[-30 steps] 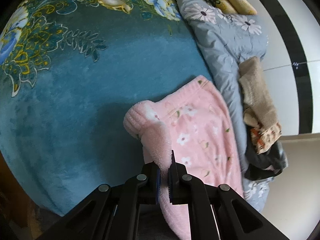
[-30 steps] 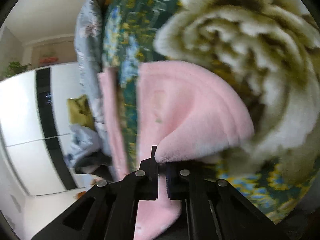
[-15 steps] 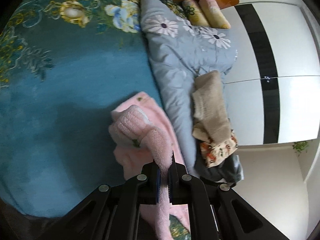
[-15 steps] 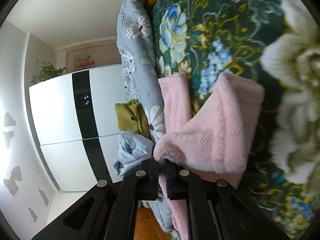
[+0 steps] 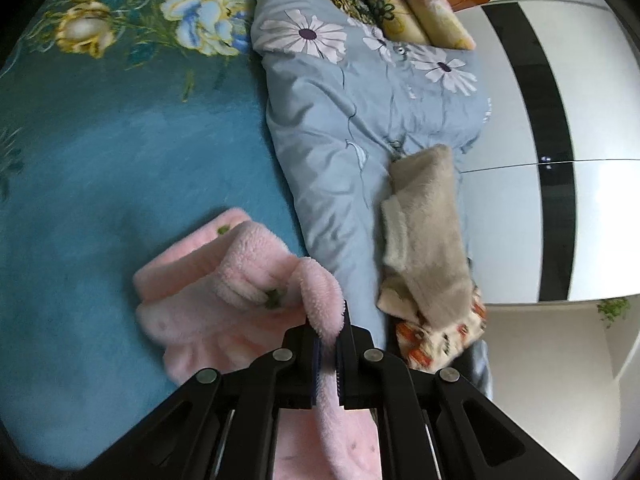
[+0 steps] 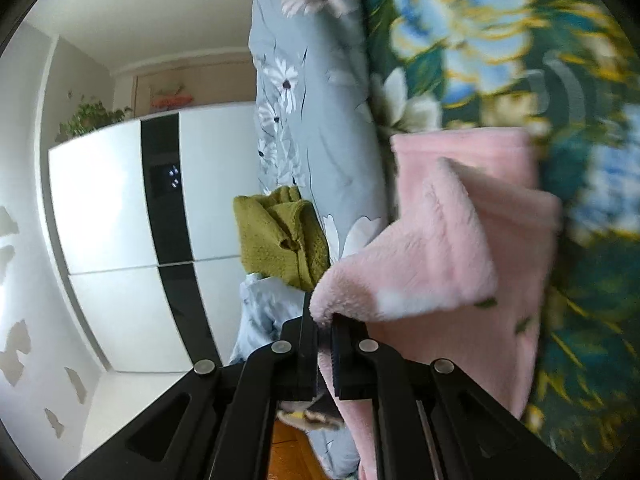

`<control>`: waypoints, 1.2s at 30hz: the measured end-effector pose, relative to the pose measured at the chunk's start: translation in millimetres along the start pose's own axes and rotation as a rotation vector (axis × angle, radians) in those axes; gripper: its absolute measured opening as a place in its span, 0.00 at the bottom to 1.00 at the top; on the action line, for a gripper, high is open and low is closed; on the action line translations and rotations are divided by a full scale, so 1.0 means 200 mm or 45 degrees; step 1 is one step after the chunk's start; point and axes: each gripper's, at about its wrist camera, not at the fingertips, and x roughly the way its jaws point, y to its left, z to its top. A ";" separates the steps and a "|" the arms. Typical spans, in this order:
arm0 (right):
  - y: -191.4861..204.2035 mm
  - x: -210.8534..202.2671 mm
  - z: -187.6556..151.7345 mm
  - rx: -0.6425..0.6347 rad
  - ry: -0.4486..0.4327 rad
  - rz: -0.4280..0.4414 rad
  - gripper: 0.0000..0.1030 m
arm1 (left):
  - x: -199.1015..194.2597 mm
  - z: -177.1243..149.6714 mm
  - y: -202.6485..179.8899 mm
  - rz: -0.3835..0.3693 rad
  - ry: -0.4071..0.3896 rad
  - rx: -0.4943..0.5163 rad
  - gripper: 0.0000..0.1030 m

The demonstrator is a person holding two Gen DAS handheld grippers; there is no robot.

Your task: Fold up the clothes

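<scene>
A fluffy pink garment (image 5: pixel 208 304) with small flower prints lies bunched on the teal floral bedspread (image 5: pixel 120 152). My left gripper (image 5: pixel 328 340) is shut on a pink fold of it, lifted off the bed. In the right wrist view the same pink garment (image 6: pixel 460 248) is folded over, and my right gripper (image 6: pixel 325 332) is shut on its fleecy edge. The rest of the cloth hangs down between the gripper arms in both views.
A grey daisy-print quilt (image 5: pixel 360 112) runs along the bed's edge, with a beige garment (image 5: pixel 424 240), an orange-patterned cloth (image 5: pixel 440 340) and two pillows (image 5: pixel 416 20) by it. An olive knit garment (image 6: pixel 280 236) and a white wardrobe (image 6: pixel 120 208) show in the right view.
Both grippers have pulled back towards the quilt side of the bed, drawing the pink garment with them. It now lies more bunched and folded over itself.
</scene>
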 end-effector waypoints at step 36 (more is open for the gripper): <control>0.03 0.40 0.22 -0.217 -0.013 -0.311 0.43 | 0.21 0.08 0.11 0.284 -0.049 0.186 0.55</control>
